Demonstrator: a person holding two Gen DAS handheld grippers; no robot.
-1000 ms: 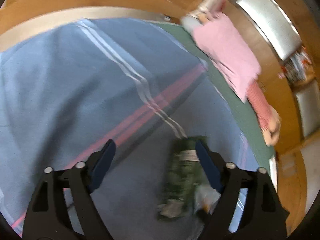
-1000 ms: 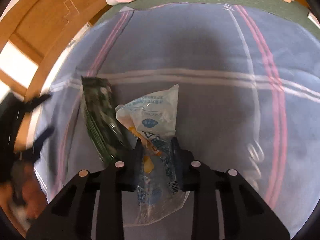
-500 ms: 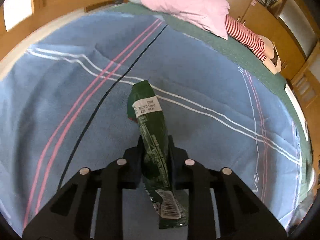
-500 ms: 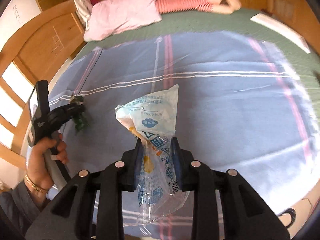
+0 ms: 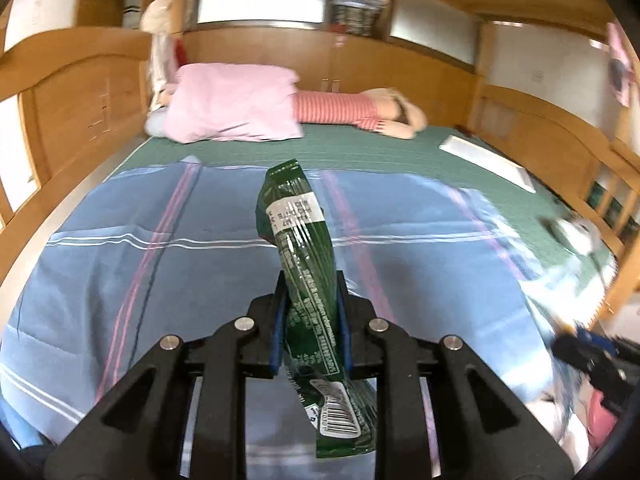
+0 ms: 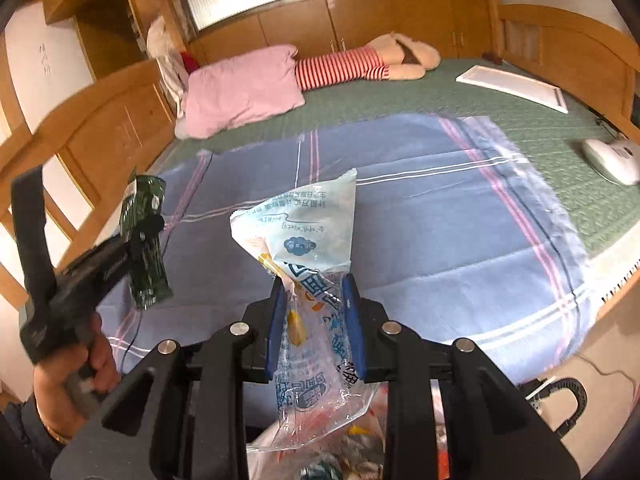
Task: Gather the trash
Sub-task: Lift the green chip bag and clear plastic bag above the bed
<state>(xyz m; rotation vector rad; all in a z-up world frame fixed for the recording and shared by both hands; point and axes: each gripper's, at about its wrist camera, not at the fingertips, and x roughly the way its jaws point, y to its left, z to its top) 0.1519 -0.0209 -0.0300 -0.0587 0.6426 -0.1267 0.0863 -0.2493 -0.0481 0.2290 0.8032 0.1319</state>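
Left wrist view: the left gripper [image 5: 310,322] sits at lower centre, its jaws drawn close and pressing both sides of a green wrapper [image 5: 308,280]. That wrapper stands nearly upright between the blue pads, its top with a white label reaching to mid-frame and its barcode end hanging below the fingers. It is lifted clear of the blue blanket [image 5: 160,264], which fills the middle of the frame and carries pink and white stripes. Beyond the blanket lies a green mat [image 5: 360,148], with a pink pillow [image 5: 232,104] at upper left and a striped plush toy [image 5: 352,108] just right of it. A white board [image 5: 488,158] lies on the mat at right. Right wrist view: the right gripper [image 6: 316,320] at lower centre has its jaws narrowly set and clamped on a clear bag [image 6: 308,256] printed in blue, whose crumpled top rises to mid-frame while its lower part hangs under the fingers. Below it, at the bottom edge, more plastic litter shows, too blurred to name. At left in this view a hand [image 6: 80,376] holds the left gripper [image 6: 150,224], with the green wrapper [image 6: 146,240] pinched in its tip above the blanket's [image 6: 440,216] left edge. A white device [image 6: 612,158] rests on the mat [image 6: 400,96] at far right.
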